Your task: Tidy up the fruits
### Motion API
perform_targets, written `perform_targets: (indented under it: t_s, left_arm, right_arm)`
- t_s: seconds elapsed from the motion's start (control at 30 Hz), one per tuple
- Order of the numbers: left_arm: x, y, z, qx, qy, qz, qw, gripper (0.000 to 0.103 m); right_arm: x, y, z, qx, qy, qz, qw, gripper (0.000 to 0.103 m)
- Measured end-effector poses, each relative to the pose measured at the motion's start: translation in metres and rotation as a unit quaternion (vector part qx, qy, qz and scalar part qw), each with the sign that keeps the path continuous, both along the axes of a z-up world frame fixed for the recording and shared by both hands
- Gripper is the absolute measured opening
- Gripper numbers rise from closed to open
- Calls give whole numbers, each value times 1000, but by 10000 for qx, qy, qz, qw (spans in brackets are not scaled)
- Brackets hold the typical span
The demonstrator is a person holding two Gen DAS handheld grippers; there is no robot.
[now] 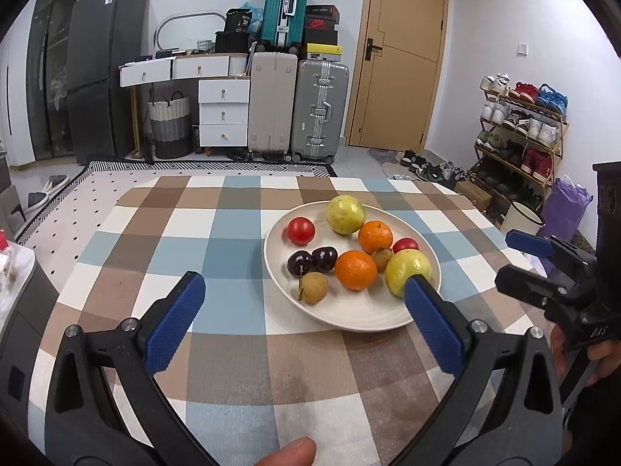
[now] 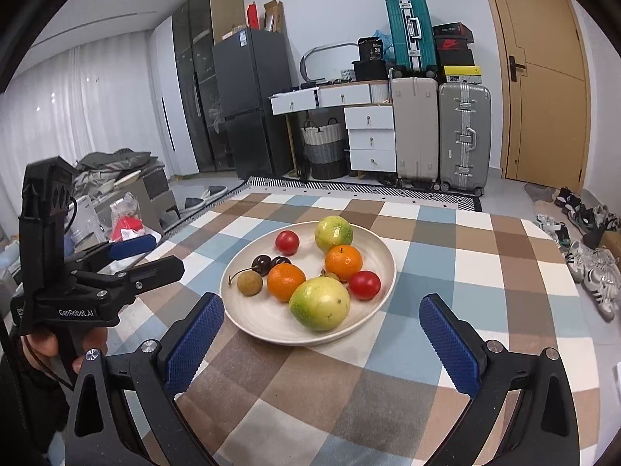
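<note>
A: Standing wide apart, the fingers of the left gripper [image 1: 306, 310] are seen over the checked tablecloth [image 1: 217, 349]; nothing is held or touched between them.

B: The same is noted of the right gripper [image 2: 322, 326]: its blue pads are spread fully, and nothing is gripped. The white plate [image 2: 271, 322] is seen just beyond its fingertips, resting on the cloth.

A: What is counted on the plate?

B: Two yellow-green guavas [image 2: 320, 303] are counted, one at the near rim and one at the far rim. Two oranges [image 2: 285, 281] are set between them. Two red tomatoes [image 2: 365, 285], two dark cherries [image 1: 312, 260] lying side by side, and two small brown longans [image 2: 249, 283] are also counted.

A: Ten fruits, then, all kept inside the plate.
</note>
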State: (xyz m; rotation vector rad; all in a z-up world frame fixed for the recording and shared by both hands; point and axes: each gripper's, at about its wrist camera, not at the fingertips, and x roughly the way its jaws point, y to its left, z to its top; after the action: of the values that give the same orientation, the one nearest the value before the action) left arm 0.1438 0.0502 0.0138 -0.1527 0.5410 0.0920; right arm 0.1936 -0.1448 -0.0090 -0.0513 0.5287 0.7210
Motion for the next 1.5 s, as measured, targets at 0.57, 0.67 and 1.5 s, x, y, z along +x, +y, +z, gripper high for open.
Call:
perform_targets:
  t_s: [0.57,0.67,1.5]
  left_arm:
    - [-8,-5,-17,175,-315,-65,9993,102]
    - [-8,-5,-18,163,-298,-98,9994,102]
    - [-6,-3,-20,112,-279,-131,9995,102]
  right_arm:
    - [-16,-5,-12,75,-481,-161,9987,102]
    - [-18,-5,-11,77,-545,-157,9984,102]
    - [-17,-6,-13,117,-532,-104,9985,102]
